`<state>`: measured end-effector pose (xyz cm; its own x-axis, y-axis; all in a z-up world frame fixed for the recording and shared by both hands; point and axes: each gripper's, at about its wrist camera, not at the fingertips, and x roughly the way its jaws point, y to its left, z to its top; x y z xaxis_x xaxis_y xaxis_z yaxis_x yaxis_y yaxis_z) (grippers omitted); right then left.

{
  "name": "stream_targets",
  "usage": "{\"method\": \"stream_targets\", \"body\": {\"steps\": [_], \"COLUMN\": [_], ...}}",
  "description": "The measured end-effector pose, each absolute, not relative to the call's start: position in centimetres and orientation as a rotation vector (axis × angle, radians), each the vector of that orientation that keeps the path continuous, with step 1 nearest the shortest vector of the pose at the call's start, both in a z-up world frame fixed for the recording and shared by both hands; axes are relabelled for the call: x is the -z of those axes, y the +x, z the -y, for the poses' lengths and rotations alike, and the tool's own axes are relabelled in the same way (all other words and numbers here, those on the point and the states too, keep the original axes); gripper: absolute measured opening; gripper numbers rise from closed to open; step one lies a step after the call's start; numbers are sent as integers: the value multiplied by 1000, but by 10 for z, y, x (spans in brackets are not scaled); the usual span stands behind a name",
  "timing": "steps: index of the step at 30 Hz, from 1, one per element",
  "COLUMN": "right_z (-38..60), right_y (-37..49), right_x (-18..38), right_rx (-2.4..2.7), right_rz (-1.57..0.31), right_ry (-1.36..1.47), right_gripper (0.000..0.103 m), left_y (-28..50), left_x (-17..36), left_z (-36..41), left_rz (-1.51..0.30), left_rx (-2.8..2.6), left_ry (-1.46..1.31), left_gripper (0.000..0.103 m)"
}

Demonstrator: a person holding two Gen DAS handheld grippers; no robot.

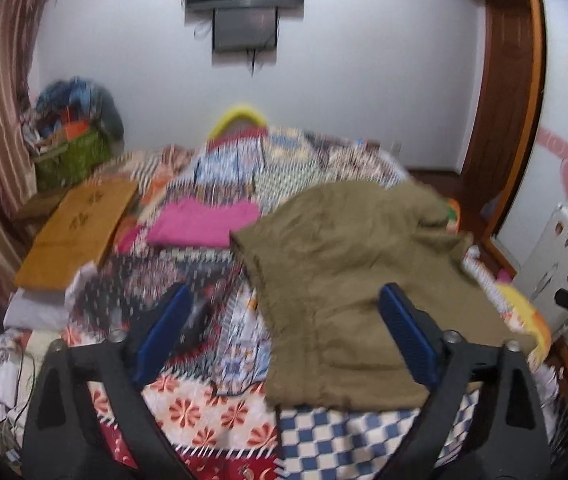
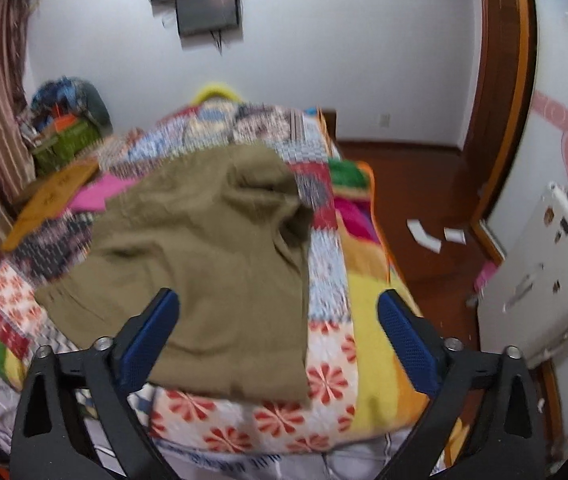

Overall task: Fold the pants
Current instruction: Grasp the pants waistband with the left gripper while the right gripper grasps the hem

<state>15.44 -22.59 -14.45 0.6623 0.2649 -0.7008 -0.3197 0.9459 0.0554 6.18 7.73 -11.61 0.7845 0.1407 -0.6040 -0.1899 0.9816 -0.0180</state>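
Pants (image 1: 347, 280), folded and olive, are laid on the quilt (image 1: 212, 404) with their long axis running away from both spread, empty grippers, ahead-right of the left gripper (image 1: 284, 344) and ahead-left of the right gripper (image 2: 280, 344).

A pink cloth (image 1: 204, 224) lay mid-bed on the patchwork quilt (image 1: 220, 404); a wooden board (image 1: 78, 232) rested at the bed's left edge.
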Motion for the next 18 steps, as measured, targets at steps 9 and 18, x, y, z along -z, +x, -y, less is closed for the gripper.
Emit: {"method": "stream_targets", "body": {"steps": [9,18], "right_z": [228,234], "right_y": [171,176], "right_x": [184,211], "right_rx": [-374,-406], "right_rz": [-941,-1042], "right_ry": [-30,14], "right_gripper": [65,52], "left_y": [79,98], "left_x": [183,227], "left_z": [-84,-84], "left_rz": [-823,-966], "left_rx": [-118,-82], "left_ry": [-110,-167], "left_gripper": [75,64]}}
